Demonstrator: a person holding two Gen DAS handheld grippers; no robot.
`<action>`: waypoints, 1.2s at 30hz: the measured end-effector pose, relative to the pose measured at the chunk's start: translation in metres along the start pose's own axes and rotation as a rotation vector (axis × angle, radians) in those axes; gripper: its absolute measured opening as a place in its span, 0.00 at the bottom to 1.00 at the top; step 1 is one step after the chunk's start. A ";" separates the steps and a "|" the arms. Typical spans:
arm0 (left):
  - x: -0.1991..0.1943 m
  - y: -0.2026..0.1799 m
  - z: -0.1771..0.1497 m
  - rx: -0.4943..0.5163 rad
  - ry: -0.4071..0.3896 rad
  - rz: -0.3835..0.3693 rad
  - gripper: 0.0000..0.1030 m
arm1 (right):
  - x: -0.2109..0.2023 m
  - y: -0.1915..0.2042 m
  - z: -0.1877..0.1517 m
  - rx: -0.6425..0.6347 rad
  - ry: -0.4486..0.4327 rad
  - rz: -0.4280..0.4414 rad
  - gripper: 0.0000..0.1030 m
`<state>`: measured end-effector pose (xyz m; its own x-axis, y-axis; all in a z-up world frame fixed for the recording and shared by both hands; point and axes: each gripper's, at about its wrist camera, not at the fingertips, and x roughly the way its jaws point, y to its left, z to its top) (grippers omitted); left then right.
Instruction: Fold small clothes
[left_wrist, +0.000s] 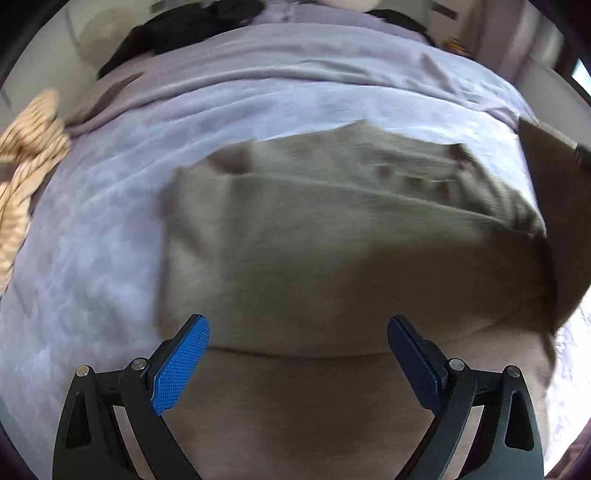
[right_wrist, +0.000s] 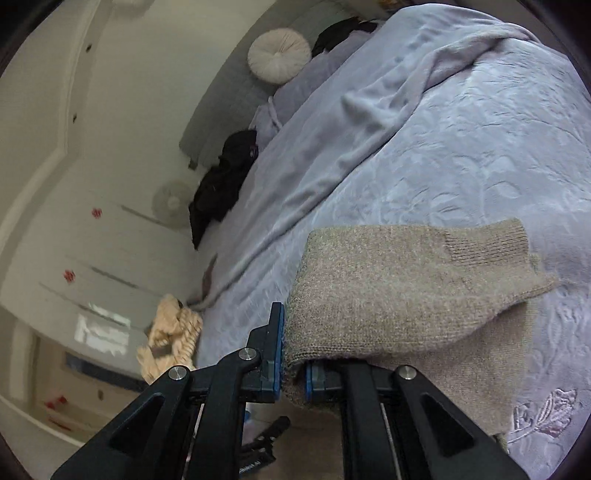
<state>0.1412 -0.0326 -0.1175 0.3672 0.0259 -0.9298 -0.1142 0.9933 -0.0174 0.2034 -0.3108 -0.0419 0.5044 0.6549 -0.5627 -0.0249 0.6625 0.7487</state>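
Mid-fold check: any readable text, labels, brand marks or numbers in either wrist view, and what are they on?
No text can be read for certain.
White print on the black device under the right gripper: too small and blurred to read.
Taupe knit sweater: no label showing.
Embroidered flower on the lavender bedspread: decoration, not lettering.

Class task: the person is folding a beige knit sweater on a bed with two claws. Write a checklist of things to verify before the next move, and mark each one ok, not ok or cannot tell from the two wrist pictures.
1. Right claw grips the beige knit sweater: ok, the fabric edge is pinched between its pads.
2. Left claw is free to take a new hold: ok, it is open above the sweater, holding nothing.
3. Ribbed cuff is folded onto the body: ok.
4. Bedspread around the sweater is free of other clothes: ok; the striped garment and the black clothes lie apart.
5. Folded edges line up: cannot tell, the left view is blurred.
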 end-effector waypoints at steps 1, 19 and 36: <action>0.003 0.010 -0.003 -0.012 0.005 0.011 0.95 | 0.016 0.008 -0.009 -0.042 0.038 -0.028 0.09; 0.038 0.063 -0.033 -0.125 0.096 -0.048 0.95 | 0.071 -0.037 -0.078 0.160 0.183 -0.266 0.54; 0.002 0.109 -0.050 -0.168 0.040 -0.065 0.95 | 0.179 0.103 -0.098 -0.394 0.386 -0.141 0.10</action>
<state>0.0837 0.0697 -0.1398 0.3417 -0.0454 -0.9387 -0.2450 0.9600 -0.1356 0.2068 -0.0901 -0.0997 0.1759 0.5870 -0.7903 -0.3373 0.7901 0.5118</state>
